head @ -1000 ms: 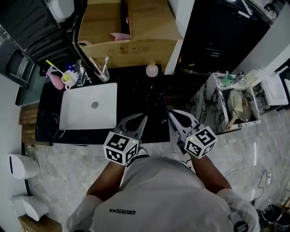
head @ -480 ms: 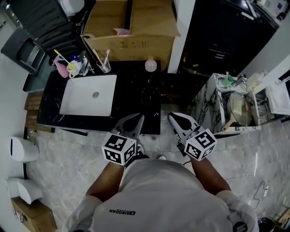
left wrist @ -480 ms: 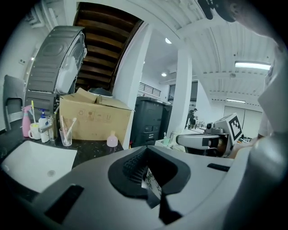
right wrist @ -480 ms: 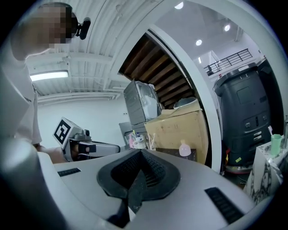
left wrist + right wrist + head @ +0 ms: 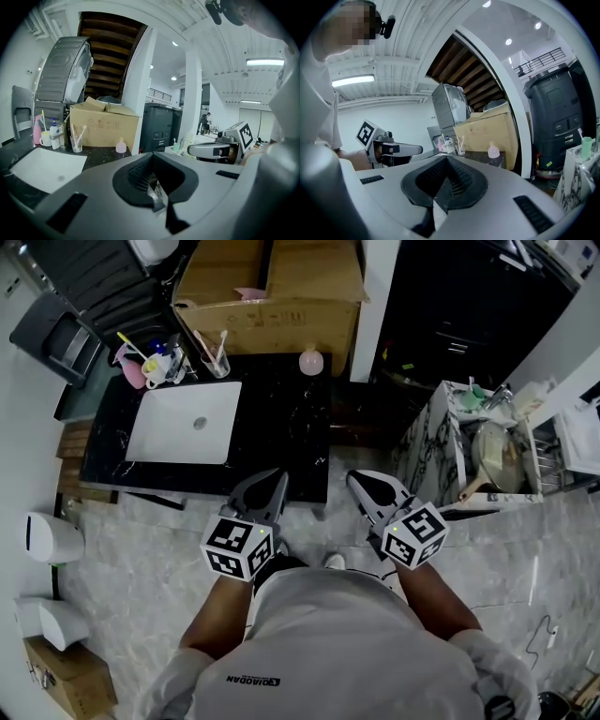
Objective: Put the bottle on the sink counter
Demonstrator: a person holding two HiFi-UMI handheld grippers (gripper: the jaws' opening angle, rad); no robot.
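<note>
**Head view, looking steeply down.** The pink round-bodied bottle [image 5: 310, 360] stands upright at the rear edge of the black stone desk [image 5: 281, 432], just in front of the brown cardboard box [image 5: 272, 320]. This spot is clear of the white rectangular basin [image 5: 183, 423], which lies at the bottle's 8 o'clock. A clear glass with toothbrushes [image 5: 216, 364] stands by the basin's far corner, at the bottle's 9 o'clock. The left gripper [image 5: 278, 476] and right gripper [image 5: 354, 478] are held side by side at the bottle's 6 o'clock, well apart from it, near the desk's front edge.

**Left gripper view.** The fingers [image 5: 140, 171] are closed together with nothing between them.

**Right gripper view.** Its fingers [image 5: 457, 180] likewise meet, empty. Both grippers point roughly level toward the desk, and the bottle sits ahead near 12 o'clock in each view.

**Judgement.** The bottle already rests on the sink desk, so closed, unloaded fingers suit a carry that is either done or not needed — no grasp is in hand.
</note>
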